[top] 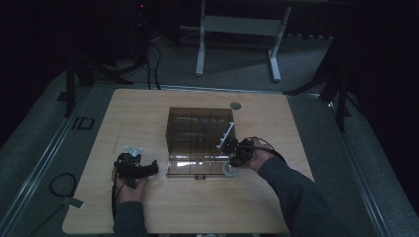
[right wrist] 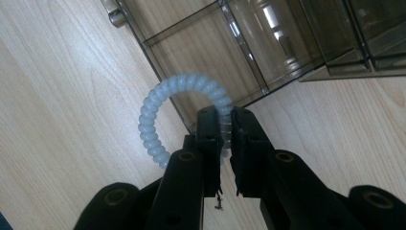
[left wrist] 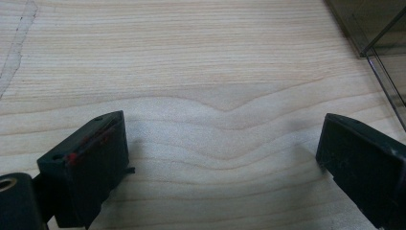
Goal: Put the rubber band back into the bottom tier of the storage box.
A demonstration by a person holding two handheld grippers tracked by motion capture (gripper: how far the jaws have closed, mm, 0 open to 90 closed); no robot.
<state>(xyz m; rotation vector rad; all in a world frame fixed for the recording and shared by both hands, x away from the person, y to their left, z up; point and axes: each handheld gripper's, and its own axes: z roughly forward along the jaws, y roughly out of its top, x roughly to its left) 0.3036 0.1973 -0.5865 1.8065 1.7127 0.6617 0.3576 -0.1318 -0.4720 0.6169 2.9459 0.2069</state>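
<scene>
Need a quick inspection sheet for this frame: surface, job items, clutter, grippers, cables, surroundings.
Surface: light wooden table, bare where it shows; a round grommet near its far edge.
Job items: smoky clear plastic box at centre, its lid folded down flat toward the person; pale spiral hair tie at the lid's right corner.
Clutter: nothing seen.
Grippers: left gripper open, low over bare wood; right gripper shut on the hair tie.
Cables: a black cable loops from the right gripper; another coil lies on the floor, left.
Surroundings: dark room, grey floor, white desk frame behind.
</scene>
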